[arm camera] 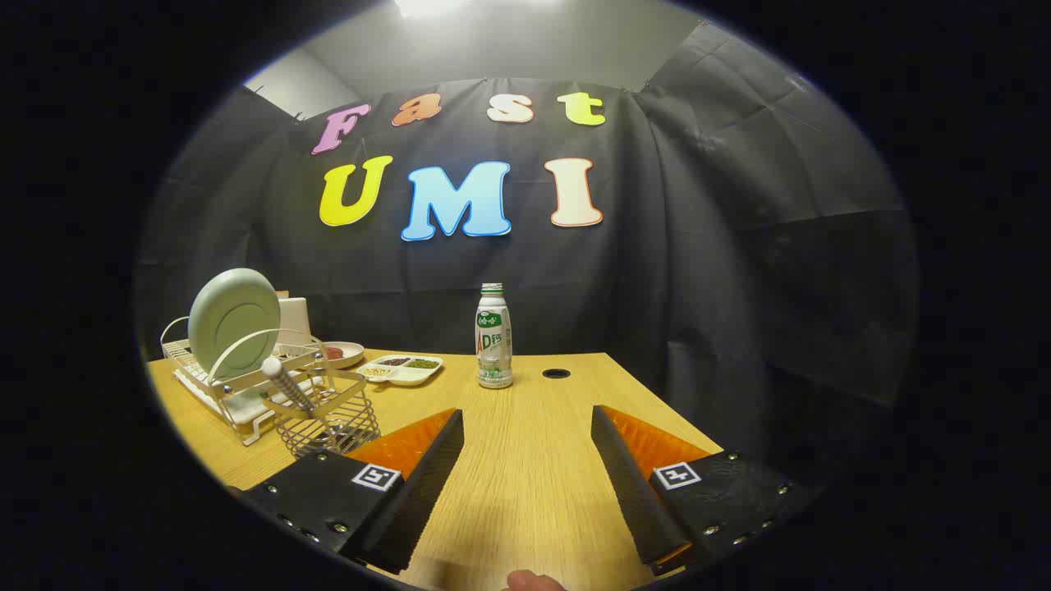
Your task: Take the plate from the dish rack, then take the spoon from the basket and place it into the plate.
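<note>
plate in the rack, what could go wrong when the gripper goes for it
1. The plate stands on edge in the dish rack; a pinch on its thin rim could slip, or drag the light rack along.
2. The wire basket with the spoon sits right in front of the rack, so the open gripper, empty over the table, might knock it going in.
3. The bottle ahead could tip on a wide swing.

On the table, the dish rack sits at the left of the frame with 1 plate upright in it. The basket, holding the spoon, stands in front of the rack, beside the left finger of the parted gripper. Behind the rack lie a dish and a tray; the bottle stands at centre, beyond the fingers.
</note>
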A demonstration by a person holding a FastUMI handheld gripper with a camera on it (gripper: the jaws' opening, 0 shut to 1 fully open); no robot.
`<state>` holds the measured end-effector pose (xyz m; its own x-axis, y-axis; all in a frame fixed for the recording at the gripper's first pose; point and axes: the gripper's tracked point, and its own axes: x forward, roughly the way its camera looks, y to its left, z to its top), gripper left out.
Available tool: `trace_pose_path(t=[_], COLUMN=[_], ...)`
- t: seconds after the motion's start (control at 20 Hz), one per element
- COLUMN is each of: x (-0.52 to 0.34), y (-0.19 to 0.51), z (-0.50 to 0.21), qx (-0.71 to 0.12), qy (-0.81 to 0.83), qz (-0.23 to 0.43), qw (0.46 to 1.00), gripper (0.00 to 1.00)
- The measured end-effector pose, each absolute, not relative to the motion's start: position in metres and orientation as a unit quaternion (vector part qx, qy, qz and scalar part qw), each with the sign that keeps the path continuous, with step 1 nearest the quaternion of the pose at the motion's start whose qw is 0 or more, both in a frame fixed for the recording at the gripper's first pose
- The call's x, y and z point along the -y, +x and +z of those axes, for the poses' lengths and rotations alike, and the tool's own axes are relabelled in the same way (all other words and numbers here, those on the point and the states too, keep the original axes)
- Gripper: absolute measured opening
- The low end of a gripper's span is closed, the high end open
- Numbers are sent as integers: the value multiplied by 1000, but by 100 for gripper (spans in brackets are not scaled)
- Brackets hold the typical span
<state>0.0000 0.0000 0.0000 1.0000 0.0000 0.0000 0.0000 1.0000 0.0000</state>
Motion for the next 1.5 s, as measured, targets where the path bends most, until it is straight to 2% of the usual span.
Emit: trace_pose_path(t=[0.25, 0.55, 0.9, 1.2, 1.5], x=[4, -12, -57, -113, -158], y=[24, -12, -49, -47, -30], z=[52, 168, 253, 264, 261], qx=[18, 41, 68, 71, 21], qy=[5, 5, 0, 9, 14], qz=[-10, -21, -60, -26, 38], qw=[1000, 999, 996, 997, 999], gripper=[96, 96, 96, 96, 96])
